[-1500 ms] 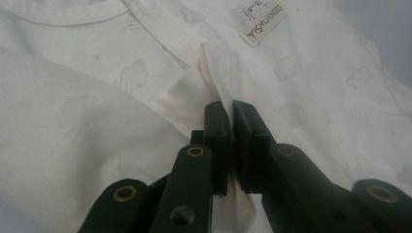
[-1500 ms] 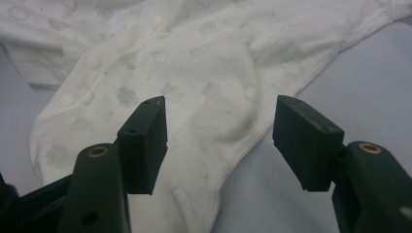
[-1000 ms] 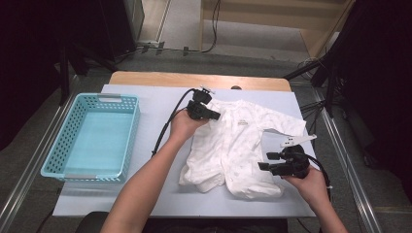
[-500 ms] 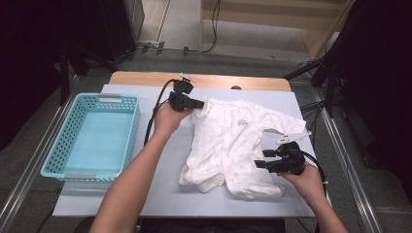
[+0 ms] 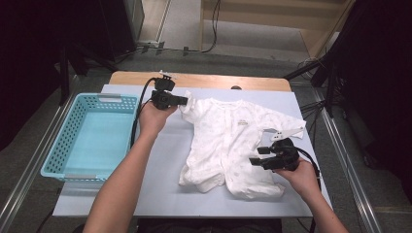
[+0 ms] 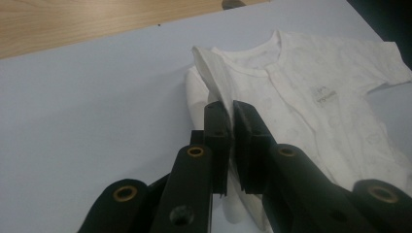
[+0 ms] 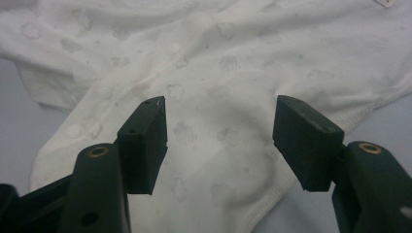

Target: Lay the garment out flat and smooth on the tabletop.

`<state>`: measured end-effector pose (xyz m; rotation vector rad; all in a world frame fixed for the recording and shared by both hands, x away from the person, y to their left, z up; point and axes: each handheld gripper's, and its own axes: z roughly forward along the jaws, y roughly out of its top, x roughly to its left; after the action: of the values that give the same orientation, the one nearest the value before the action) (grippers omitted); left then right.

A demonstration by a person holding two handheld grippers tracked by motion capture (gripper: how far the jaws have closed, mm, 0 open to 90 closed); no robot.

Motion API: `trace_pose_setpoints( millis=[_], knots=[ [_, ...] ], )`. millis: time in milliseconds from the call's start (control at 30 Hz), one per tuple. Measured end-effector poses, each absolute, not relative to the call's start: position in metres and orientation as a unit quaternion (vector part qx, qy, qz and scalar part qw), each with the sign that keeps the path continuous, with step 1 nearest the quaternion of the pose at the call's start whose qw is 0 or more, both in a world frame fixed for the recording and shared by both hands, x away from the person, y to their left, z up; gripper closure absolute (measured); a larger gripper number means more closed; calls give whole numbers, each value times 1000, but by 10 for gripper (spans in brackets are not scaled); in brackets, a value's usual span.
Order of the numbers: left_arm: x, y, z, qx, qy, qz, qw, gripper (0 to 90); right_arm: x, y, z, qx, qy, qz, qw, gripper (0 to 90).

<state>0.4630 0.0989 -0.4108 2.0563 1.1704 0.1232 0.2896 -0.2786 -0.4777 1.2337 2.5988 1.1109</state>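
A blue basket (image 5: 82, 136) sits at the table's left edge. My left gripper (image 5: 182, 100) is clamped on the sleeve of the white baby romper (image 5: 228, 141), which lies lengthwise from the far side toward me at mid-table. My right gripper (image 5: 256, 161), jaws apart and empty, hovers just over its near leg, likely the next hold.

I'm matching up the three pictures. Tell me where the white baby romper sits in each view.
High view: white baby romper lies mid-table, right of the blue basket.
Left gripper view: upper right, its sleeve pinched in the left gripper.
Right gripper view: spread beneath the open right gripper.
Shared landmark: the pale blue table cover.
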Motion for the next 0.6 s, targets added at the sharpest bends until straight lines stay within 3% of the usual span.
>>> trace_pose_setpoints(
  millis=[600],
  knots=[
    [458,142,-407,764,522,79,370,846,302,-264,-477,380,852,360,23,357]
  ],
)
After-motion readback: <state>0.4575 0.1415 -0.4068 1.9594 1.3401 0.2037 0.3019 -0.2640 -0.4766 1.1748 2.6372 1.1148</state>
